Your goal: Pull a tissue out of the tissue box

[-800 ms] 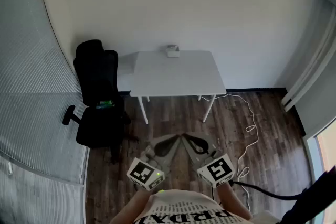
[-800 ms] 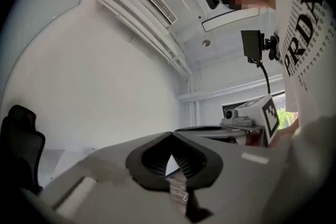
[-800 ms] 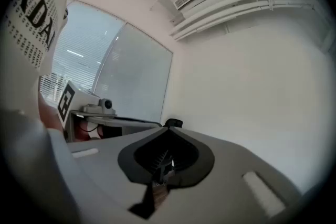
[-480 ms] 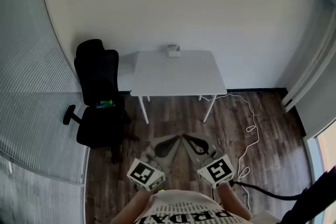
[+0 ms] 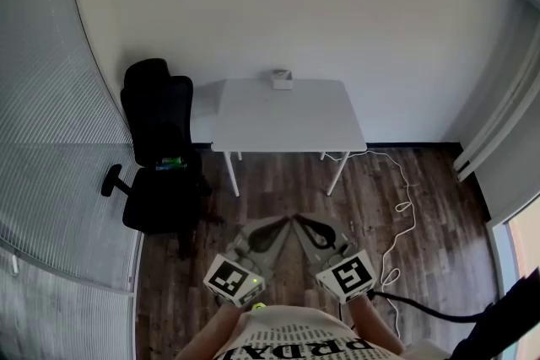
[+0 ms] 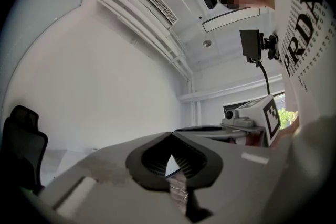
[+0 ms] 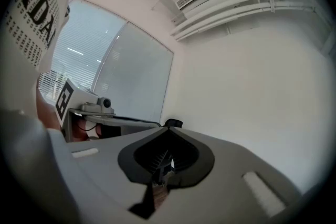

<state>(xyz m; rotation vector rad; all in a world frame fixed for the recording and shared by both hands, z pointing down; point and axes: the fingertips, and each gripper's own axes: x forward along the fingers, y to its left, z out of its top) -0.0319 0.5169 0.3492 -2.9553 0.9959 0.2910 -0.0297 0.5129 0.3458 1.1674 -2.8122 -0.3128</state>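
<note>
In the head view you hold the left claw [image 5: 274, 228] and right claw [image 5: 305, 225] low before you, tips close together, with the small pale tissue box [image 5: 281, 79] well ahead of both on the white rectangular tabletop [image 5: 287, 122]; the left gripper view shows jaws together and empty, the right gripper view the same, seemingly resting before the approach.

shirt [image 5: 291, 341]: white, black lettering | left gripper [image 5: 283, 222], right gripper [image 5: 298, 222]: grey, black pads [image 6: 185, 157], perhaps ribbed

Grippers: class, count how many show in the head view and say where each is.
2. The left gripper is low in the head view, left of centre; the right gripper is beside it, right of centre, their tips almost meeting over the floor. None seems hidden.
</note>
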